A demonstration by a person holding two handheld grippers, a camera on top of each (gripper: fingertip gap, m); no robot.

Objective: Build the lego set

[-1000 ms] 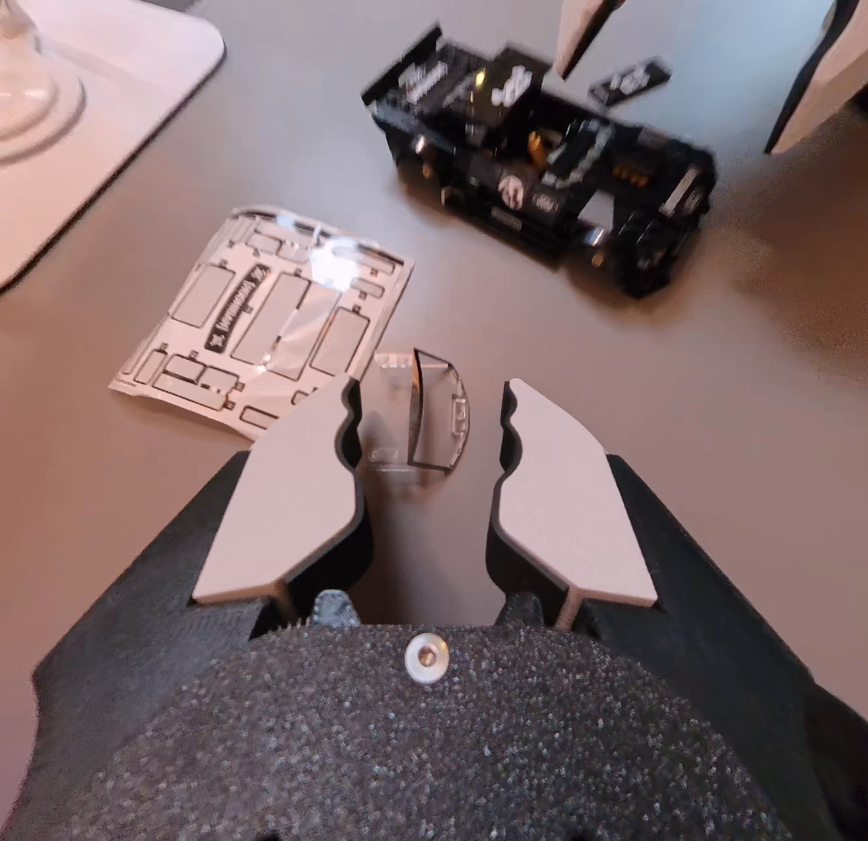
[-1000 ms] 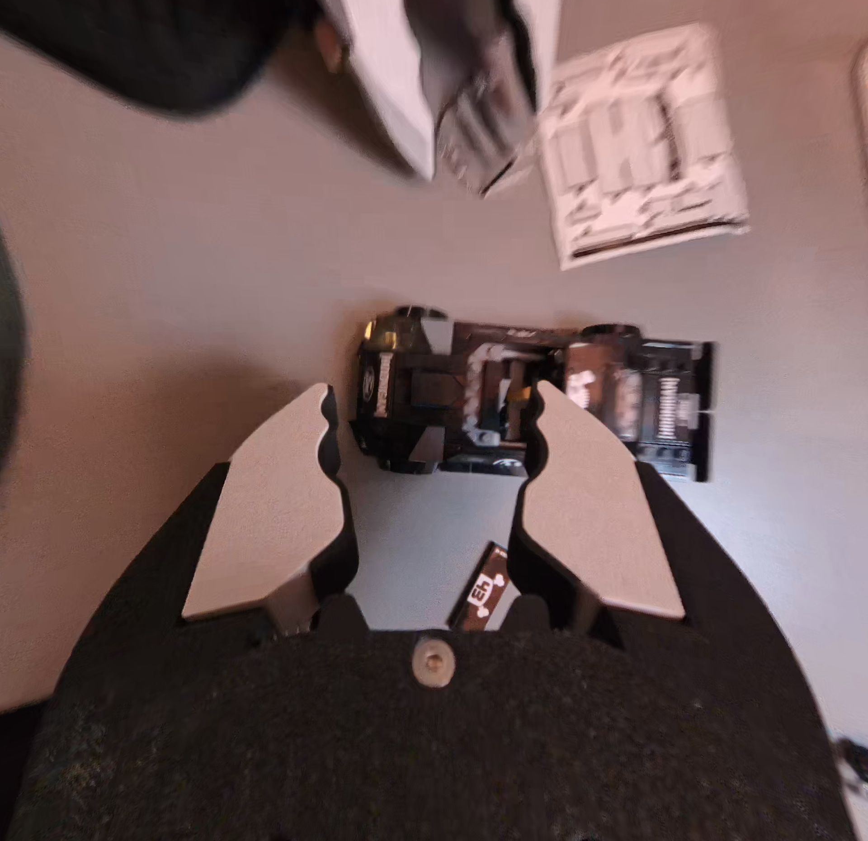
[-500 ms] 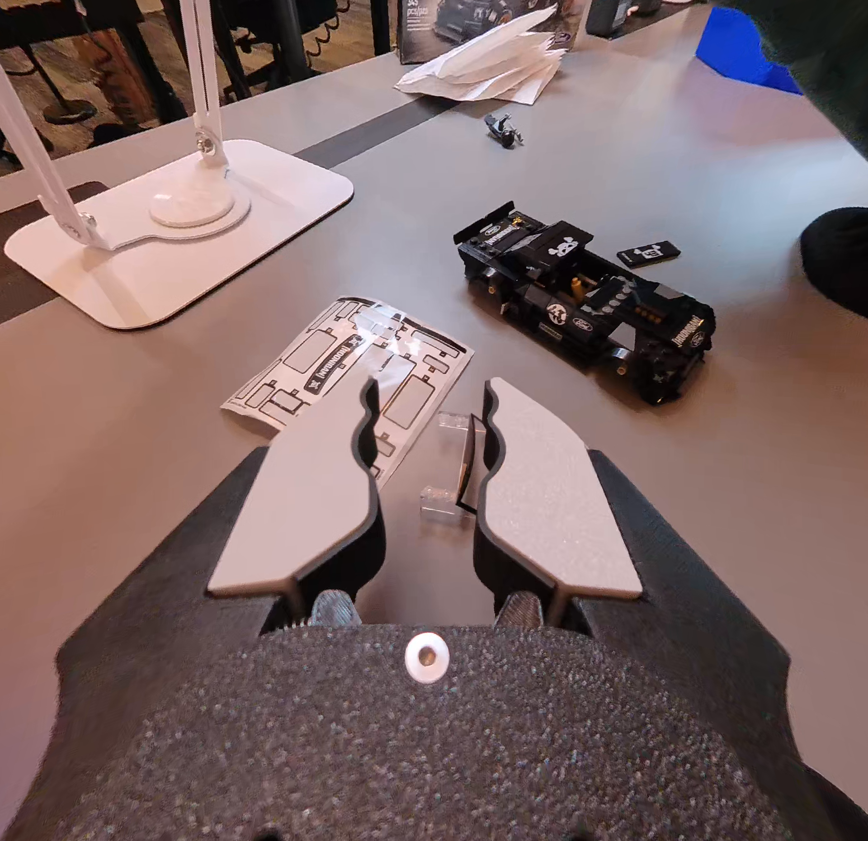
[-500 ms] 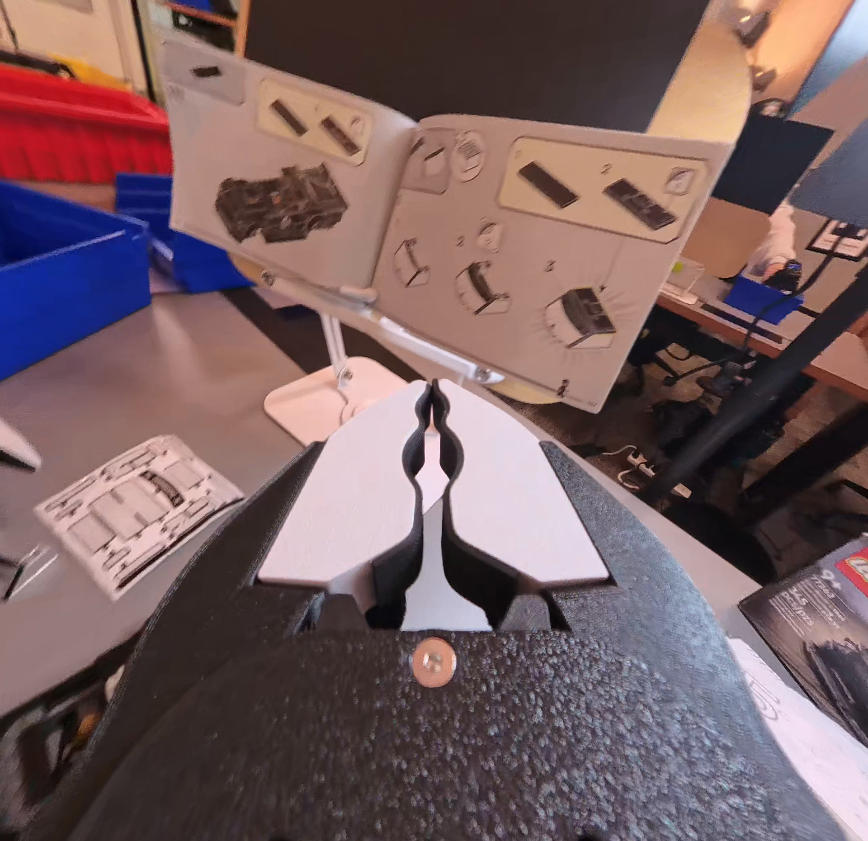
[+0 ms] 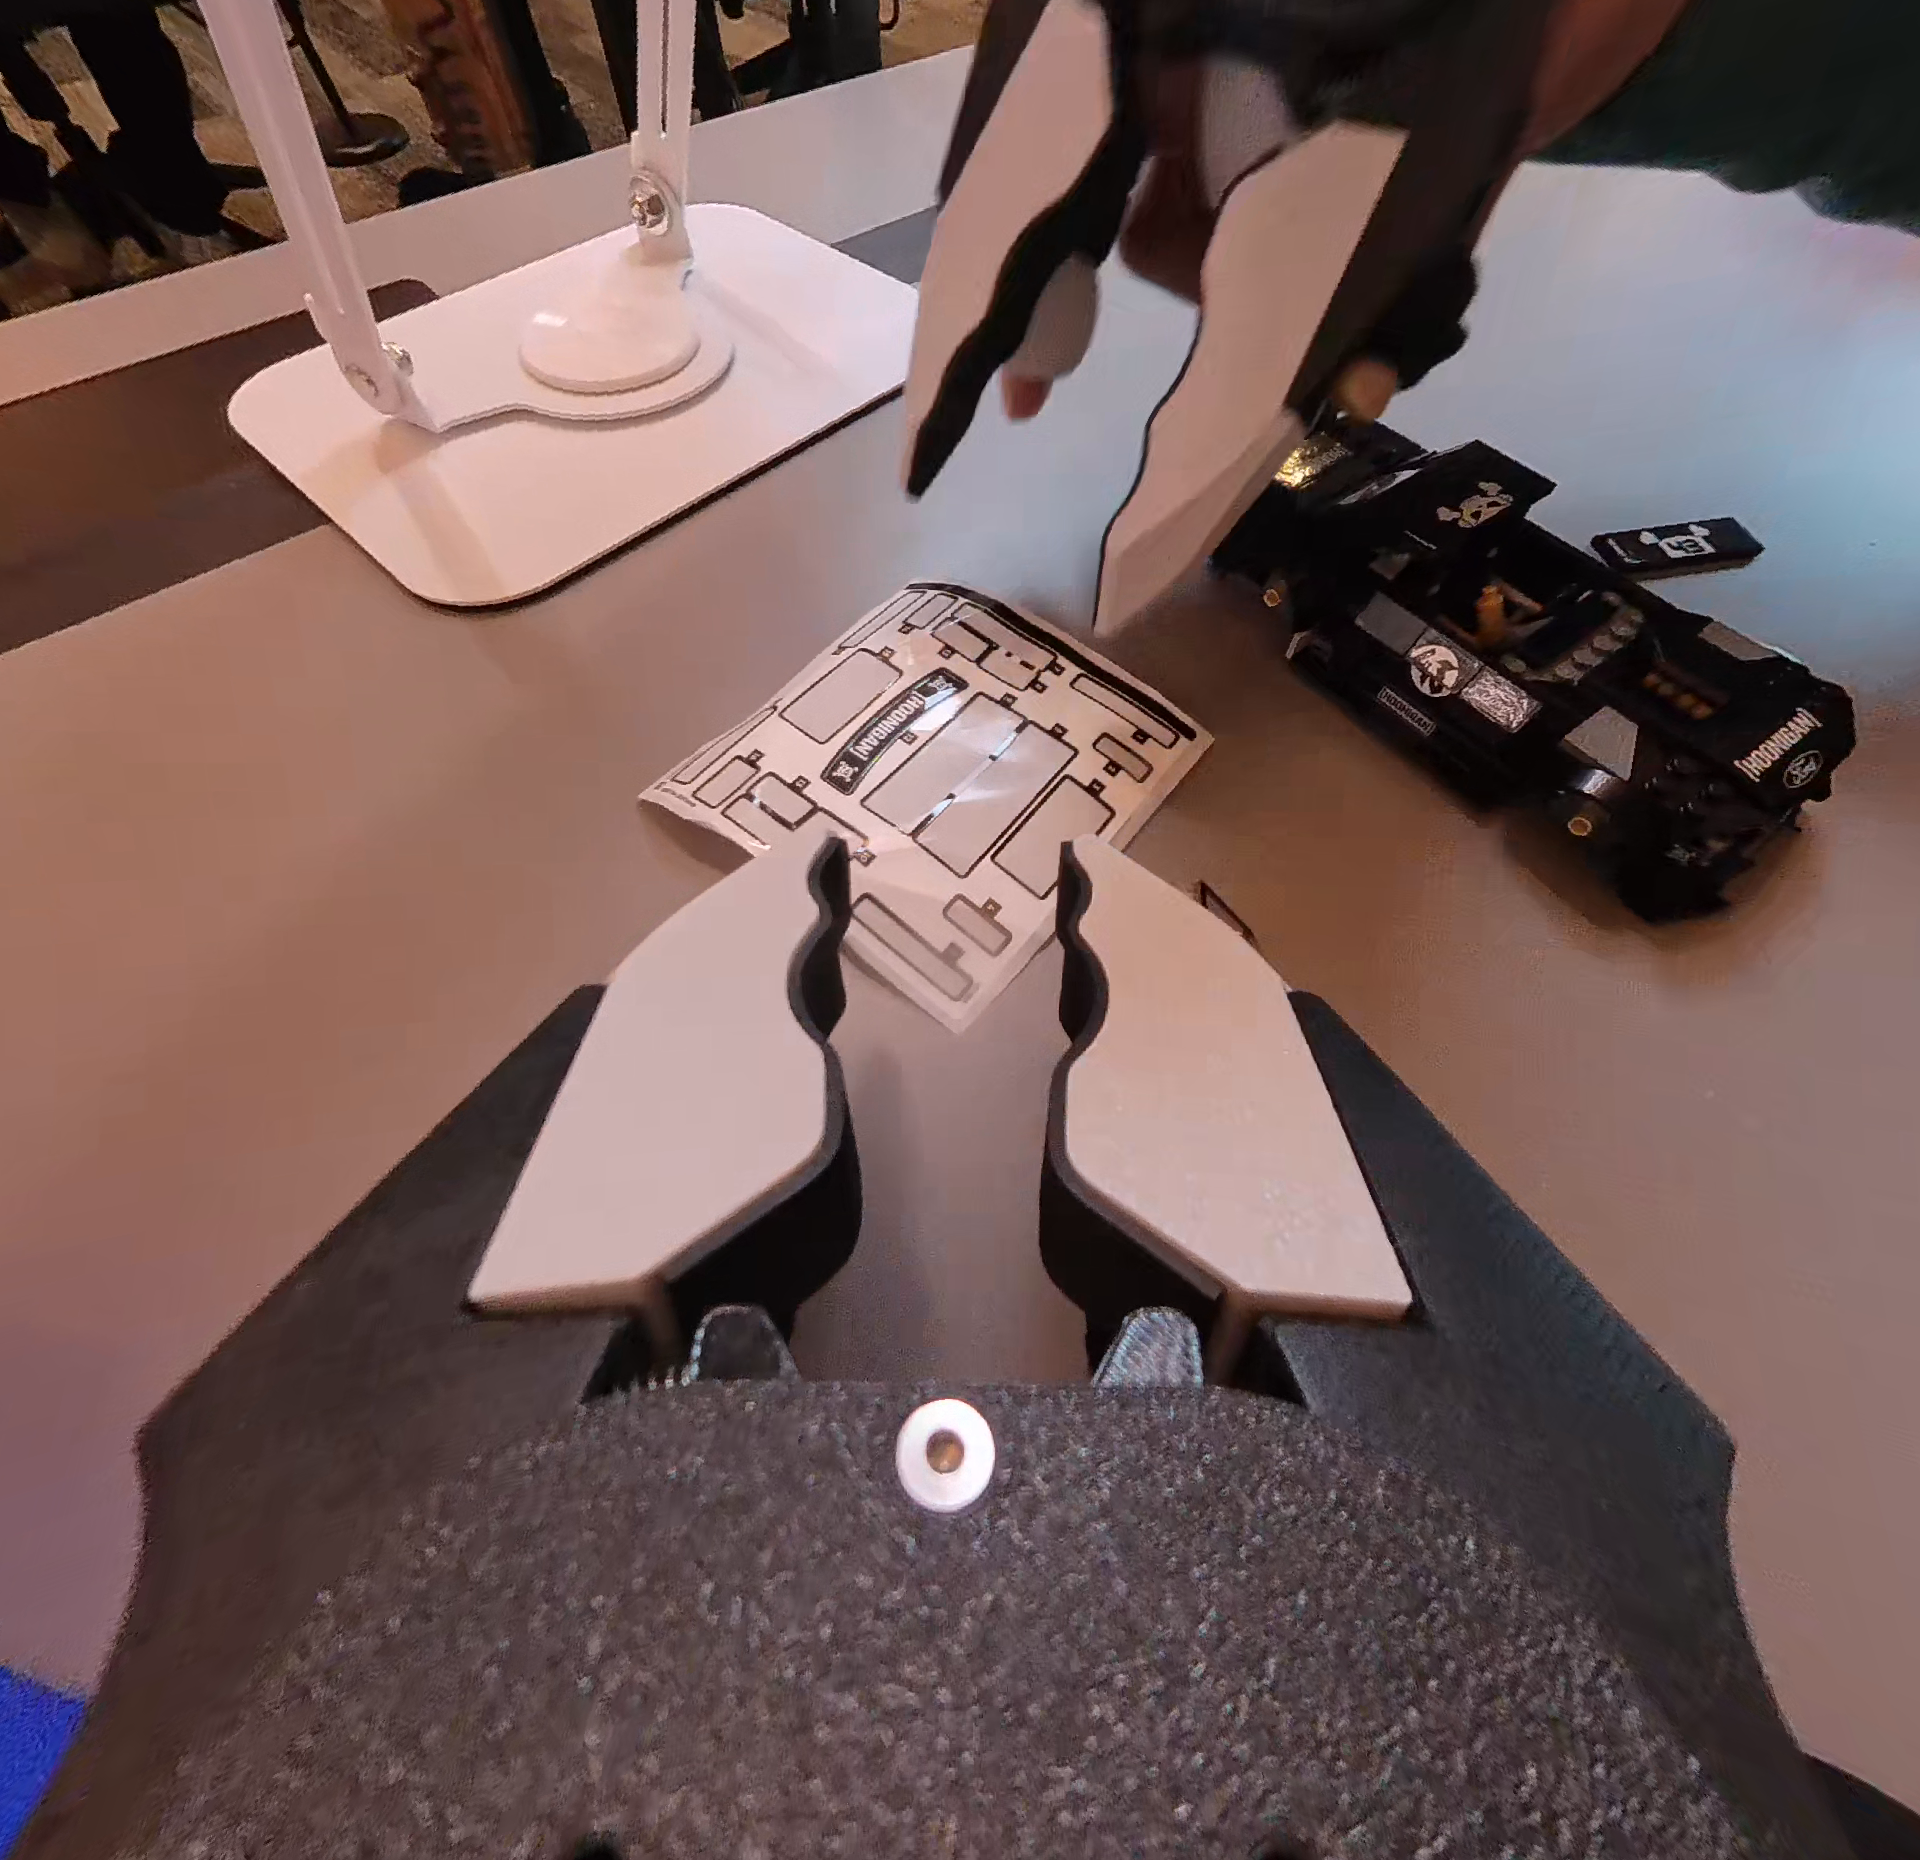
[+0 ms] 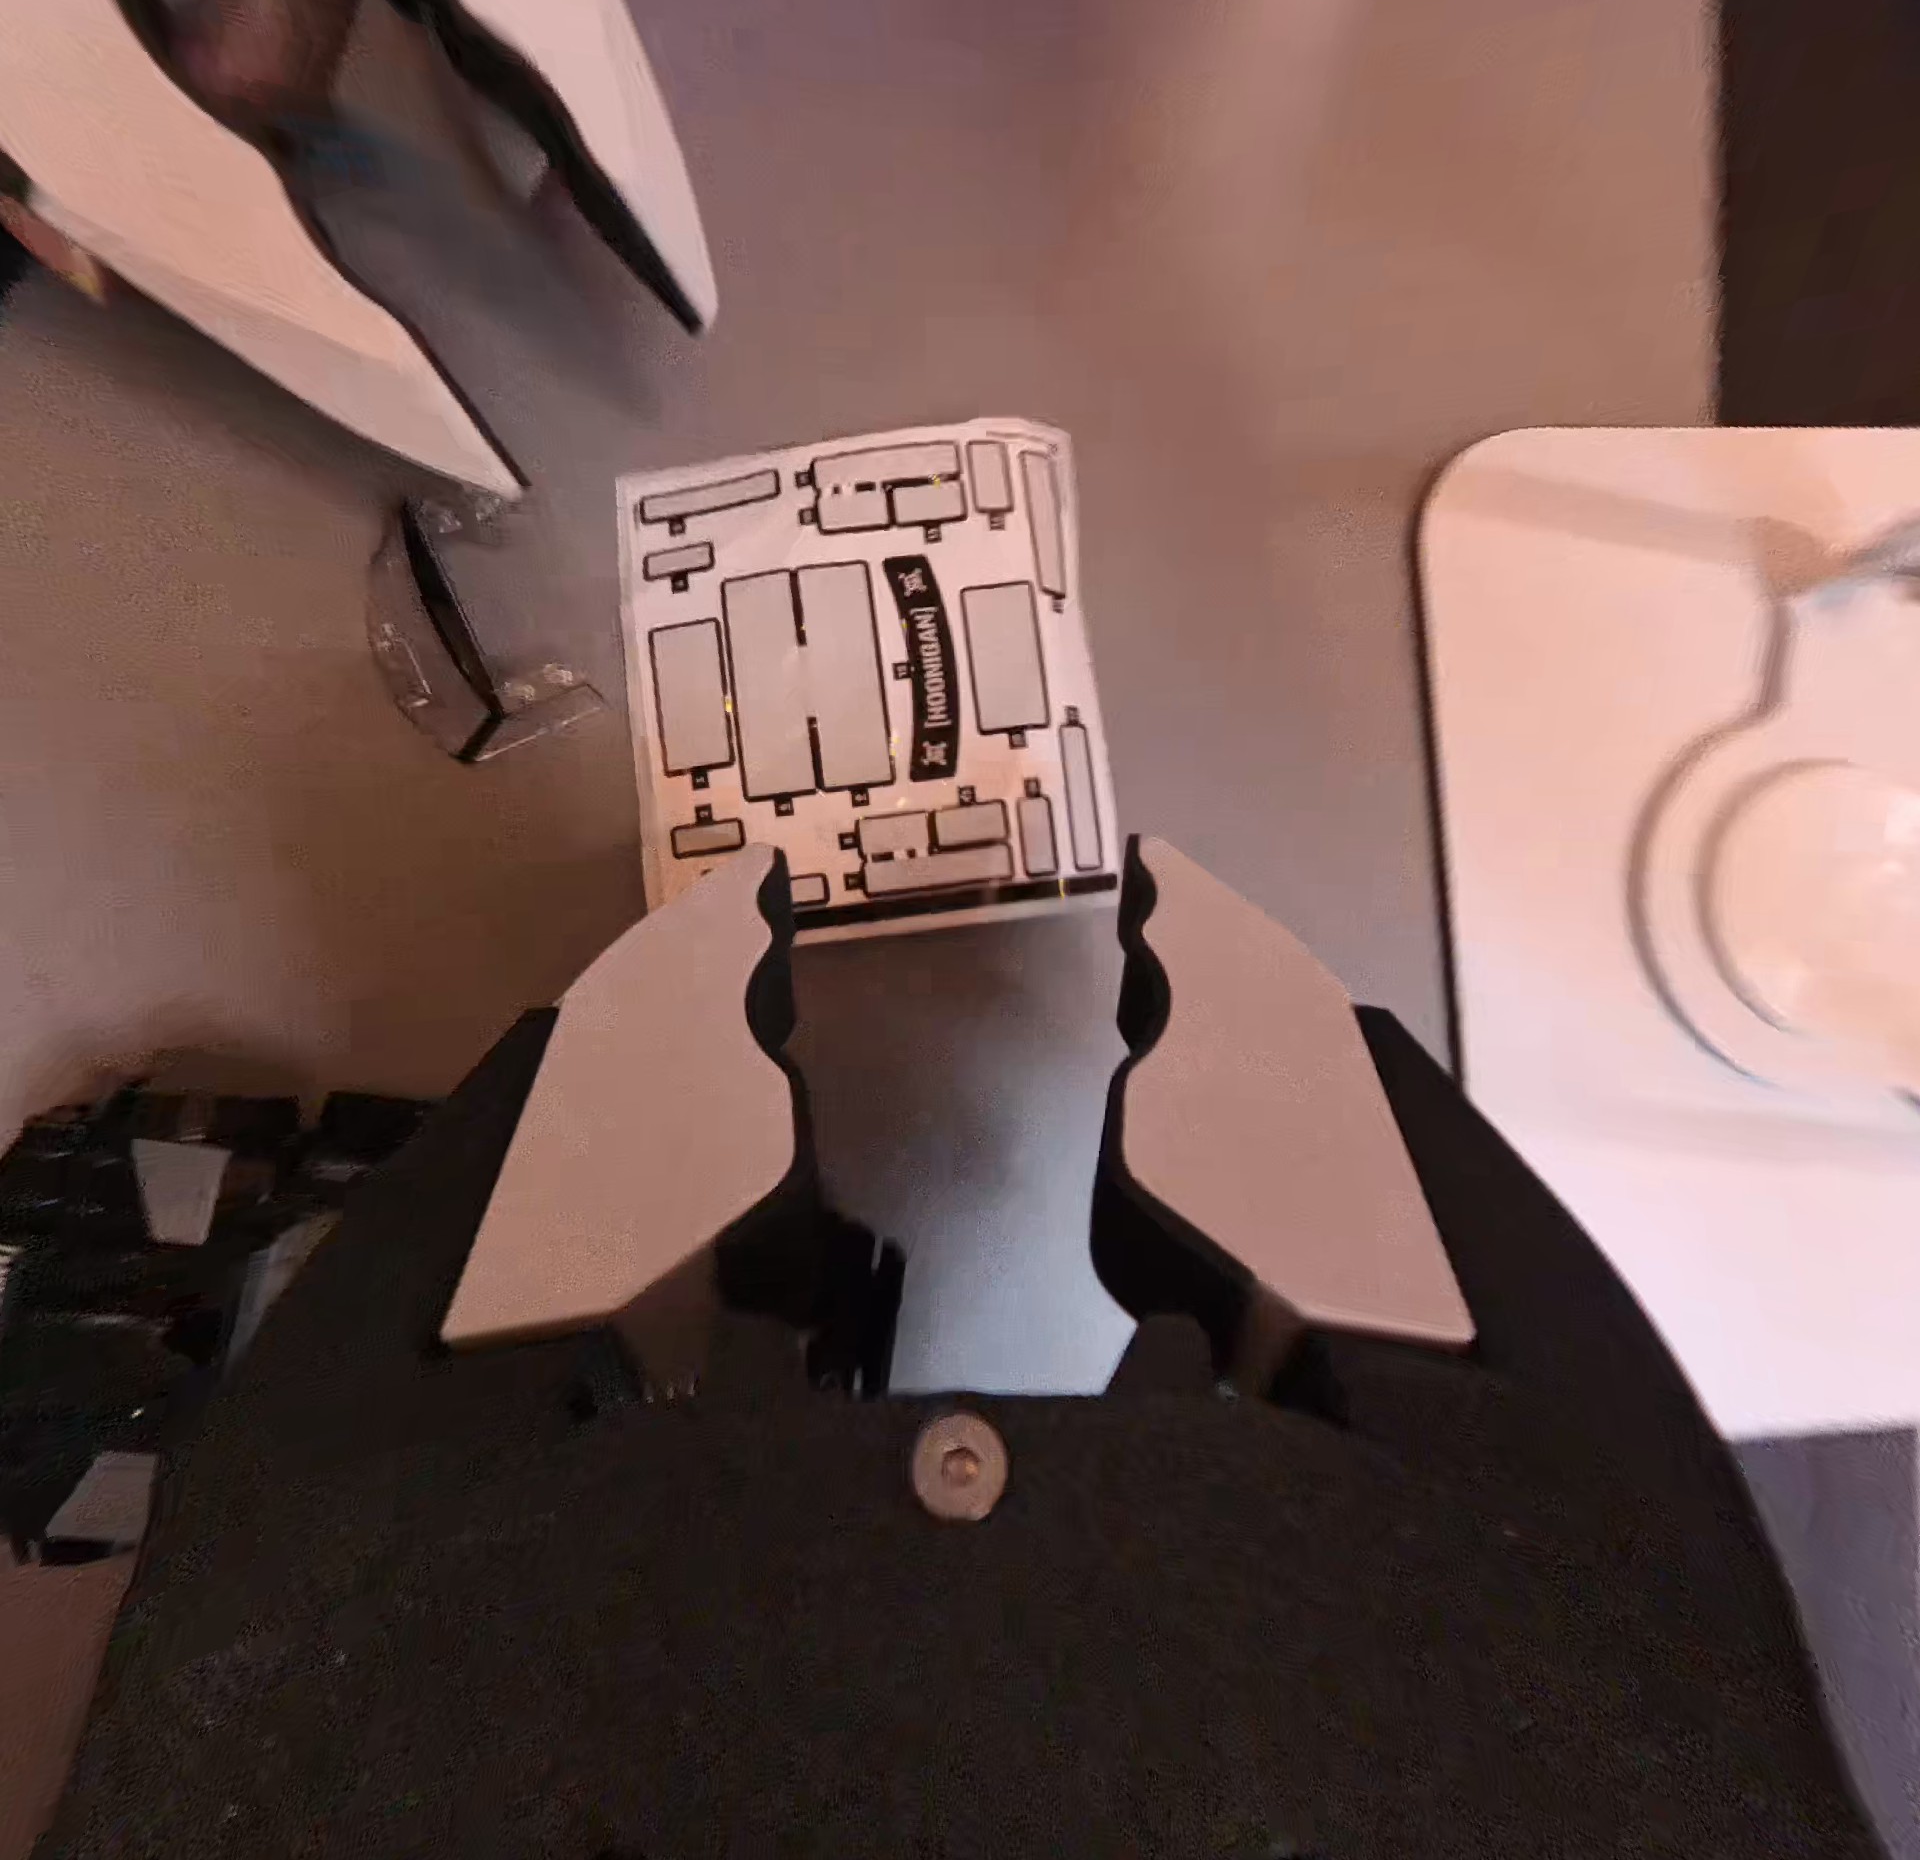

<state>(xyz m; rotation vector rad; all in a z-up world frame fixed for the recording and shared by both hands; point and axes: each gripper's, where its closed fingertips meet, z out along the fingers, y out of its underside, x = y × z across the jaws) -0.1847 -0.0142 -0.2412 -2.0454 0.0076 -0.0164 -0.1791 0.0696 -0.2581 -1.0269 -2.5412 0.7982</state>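
The black lego car (image 5: 1558, 688) lies on the grey table (image 5: 312, 875), right of the sticker sheet (image 5: 935, 761). My left gripper (image 5: 951, 860) is open and empty, its tips over the sheet's near edge. The clear windscreen piece (image 6: 468, 647) lies on the table left of the sheet (image 6: 862, 667) in the right wrist view; in the left wrist view only its corner (image 5: 1221, 906) shows past my right finger. My right gripper (image 6: 953, 854) is open and empty, pointing down over the sheet's edge. It also shows above the sheet (image 5: 1013, 553). The car's edge (image 6: 156, 1239) shows at lower left.
A white lamp base (image 5: 582, 387) stands at the back left, also at the right of the right wrist view (image 6: 1714, 875). A small black printed tile (image 5: 1678, 543) lies behind the car. The left gripper (image 6: 603, 397) shows blurred at the top left of the right wrist view.
My right gripper has swung down from facing the instruction booklet, opened, and now hangs over the sticker sheet. My left gripper has opened wider and shifted left, off the windscreen piece.
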